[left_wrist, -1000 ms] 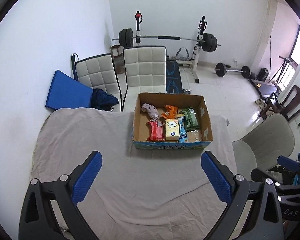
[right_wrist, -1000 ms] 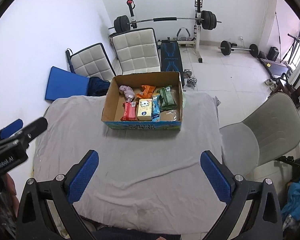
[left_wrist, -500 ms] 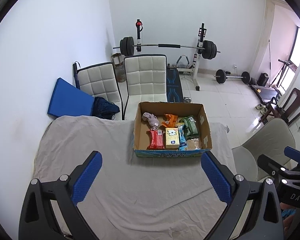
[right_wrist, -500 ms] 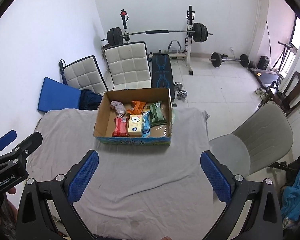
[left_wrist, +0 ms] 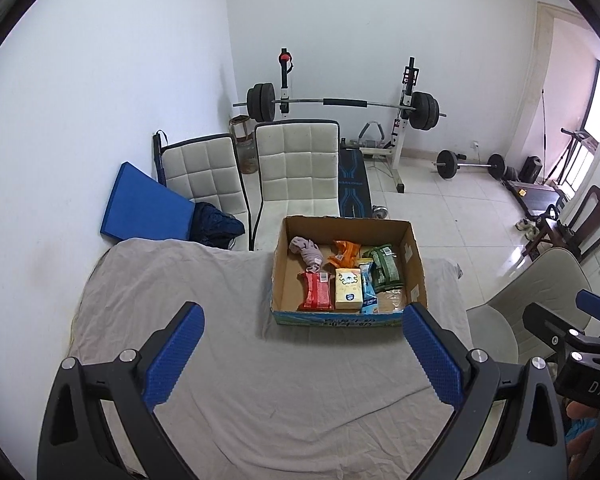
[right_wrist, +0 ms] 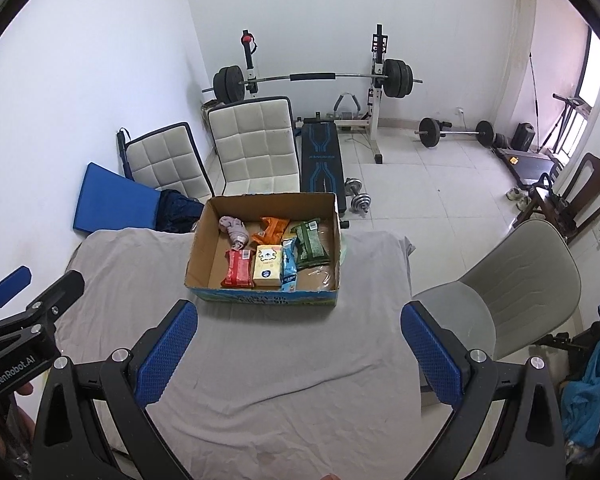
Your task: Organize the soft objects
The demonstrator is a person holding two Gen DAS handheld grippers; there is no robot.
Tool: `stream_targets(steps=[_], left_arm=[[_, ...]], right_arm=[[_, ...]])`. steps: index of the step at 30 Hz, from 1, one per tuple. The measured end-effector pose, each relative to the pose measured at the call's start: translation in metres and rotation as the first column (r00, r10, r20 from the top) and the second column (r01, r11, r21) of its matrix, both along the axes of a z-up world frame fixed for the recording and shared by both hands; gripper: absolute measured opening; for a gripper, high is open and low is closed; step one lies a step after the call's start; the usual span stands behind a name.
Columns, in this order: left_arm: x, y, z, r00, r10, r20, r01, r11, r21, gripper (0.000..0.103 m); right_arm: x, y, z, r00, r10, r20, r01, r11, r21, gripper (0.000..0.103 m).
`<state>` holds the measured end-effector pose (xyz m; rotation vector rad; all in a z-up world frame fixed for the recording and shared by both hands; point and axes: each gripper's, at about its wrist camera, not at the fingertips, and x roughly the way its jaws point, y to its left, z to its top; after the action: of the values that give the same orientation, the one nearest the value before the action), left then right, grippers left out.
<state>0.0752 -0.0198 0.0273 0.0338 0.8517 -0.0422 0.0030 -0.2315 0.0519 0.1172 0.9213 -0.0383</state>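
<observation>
Step in hand, by judgement: approach, nothing yet picked up. Next move calls for one gripper to travel forward over the bare cloth, descend into the box from above and close gently on a single soft item without snagging the cardboard wall.

Left gripper [left_wrist: 302,354]: released, jaws spread wide, nothing between the blue pads. Held above the near part of the bench [left_wrist: 180,288], which is draped in grey cloth.

Right gripper [right_wrist: 298,354]: likewise released and empty, jaws wide, above the near edge of the same bench.

Cardboard box [left_wrist: 278,276]: open-topped, standing toward the far side of the bench, well apart from both grippers and ahead of them. From the left wrist view, slightly right of centre; from the right wrist view, slightly left of centre.

Contents, all lying flat on the box floor:
- pinkish cloth bundle [left_wrist: 308,252], far left corner;
- orange packet [left_wrist: 345,253], far middle;
- green packet [left_wrist: 385,267], right side;
- red packet [left_wrist: 317,291], near left;
- yellow tissue pack [left_wrist: 348,290], just beside the red packet;
- blue packet [left_wrist: 368,290], narrow, just beside the yellow pack, between it and the green packet.

Left part of the box floor bare. Contact between neighbouring packets not fully determinable at this range.

No soft items seen on the cloth outside the box.
</observation>
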Motion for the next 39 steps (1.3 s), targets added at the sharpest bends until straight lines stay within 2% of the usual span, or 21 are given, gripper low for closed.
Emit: stream_targets(steps=[19, 39], left_arm=[[-0.008, -0.003, 0.01, 1.0, 0.007, 0.03, -0.007, 1.0, -0.005, 0.102], [-0.008, -0.005, 0.01, 1.0, 0.001, 0.026, -0.001, 1.0, -0.005, 0.102]], right_arm=[[-0.013, 0.007, 0.007, 1.0, 0.013, 0.021, -0.013, 1.0, -0.012, 0.103], [-0.008, 0.006, 0.011, 0.999, -0.006, 0.032, 0.007, 0.999, -0.033, 0.103]])
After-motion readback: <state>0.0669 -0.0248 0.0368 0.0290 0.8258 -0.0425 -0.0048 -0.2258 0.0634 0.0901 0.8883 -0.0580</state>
